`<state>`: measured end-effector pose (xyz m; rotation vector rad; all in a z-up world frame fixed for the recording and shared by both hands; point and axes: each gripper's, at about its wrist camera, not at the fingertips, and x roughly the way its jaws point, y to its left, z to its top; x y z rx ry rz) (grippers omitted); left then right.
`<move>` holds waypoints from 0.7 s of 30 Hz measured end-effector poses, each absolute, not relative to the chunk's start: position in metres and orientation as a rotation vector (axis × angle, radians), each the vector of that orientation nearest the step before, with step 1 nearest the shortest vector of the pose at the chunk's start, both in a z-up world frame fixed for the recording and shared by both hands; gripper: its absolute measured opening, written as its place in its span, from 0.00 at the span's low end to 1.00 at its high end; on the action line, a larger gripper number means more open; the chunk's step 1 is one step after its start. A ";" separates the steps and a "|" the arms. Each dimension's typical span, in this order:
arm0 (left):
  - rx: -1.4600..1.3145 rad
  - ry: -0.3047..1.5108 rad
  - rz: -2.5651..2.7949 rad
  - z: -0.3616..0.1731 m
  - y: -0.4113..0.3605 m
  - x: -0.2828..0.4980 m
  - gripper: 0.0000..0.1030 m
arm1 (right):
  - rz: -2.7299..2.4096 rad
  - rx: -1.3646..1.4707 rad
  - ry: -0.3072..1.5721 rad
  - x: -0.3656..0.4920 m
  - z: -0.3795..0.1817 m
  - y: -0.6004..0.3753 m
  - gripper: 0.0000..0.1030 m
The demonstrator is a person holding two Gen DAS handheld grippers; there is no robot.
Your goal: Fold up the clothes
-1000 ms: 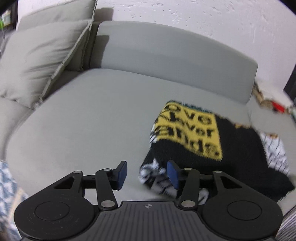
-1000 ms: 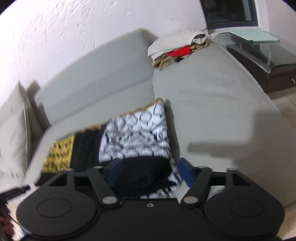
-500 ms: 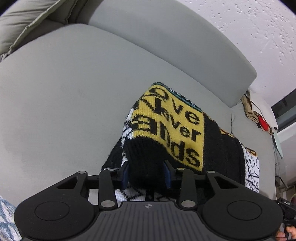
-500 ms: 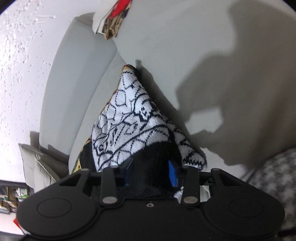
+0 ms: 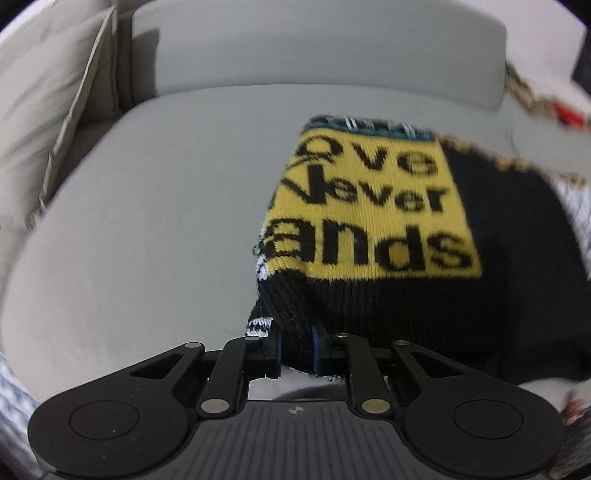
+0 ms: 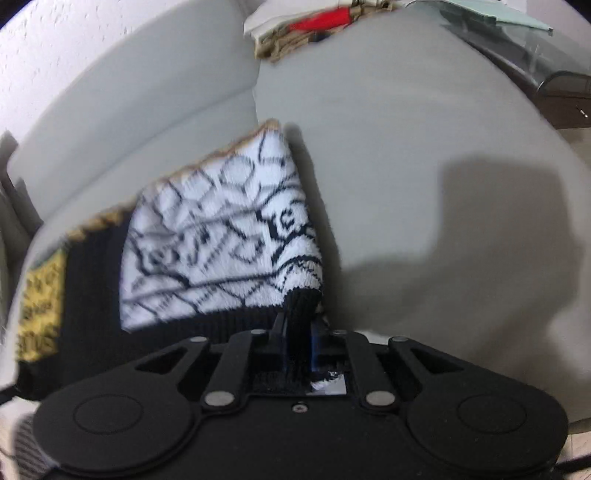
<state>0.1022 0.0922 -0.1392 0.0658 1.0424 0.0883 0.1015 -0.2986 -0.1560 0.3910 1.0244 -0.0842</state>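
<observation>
The black ribbed hem of the sweater (image 5: 388,236) is pinched between the closed fingers of the left gripper (image 5: 295,349) at the hem's left corner. The opposite corner of the hem is clamped in the right gripper (image 6: 298,347), its fingers pressed together on the black knit. The sweater (image 6: 218,240) is held raised at this edge, while its far part is seen lying on the grey sofa (image 5: 147,206) seat. A yellow panel with black lettering is shown in the left wrist view; a white panel with black line pattern is shown in the right wrist view. A cushion (image 5: 40,110) is propped at the sofa's left end. Folded clothes (image 6: 306,29) are stacked at the sofa's far right.
</observation>
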 end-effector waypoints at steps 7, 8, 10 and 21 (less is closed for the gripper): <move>0.013 0.932 0.097 -0.093 0.114 0.070 0.28 | -0.061 0.421 0.929 0.070 -0.100 -0.303 0.48; 0.004 0.894 0.103 -0.087 0.116 0.067 0.28 | -0.048 0.428 0.903 0.064 -0.091 -0.303 0.50; -0.015 0.817 0.109 -0.075 0.119 0.066 0.28 | -0.014 0.457 0.845 0.061 -0.078 -0.301 0.51; 0.164 0.742 0.193 -0.129 0.084 0.172 0.16 | 0.134 0.340 0.763 0.148 -0.107 -0.221 0.20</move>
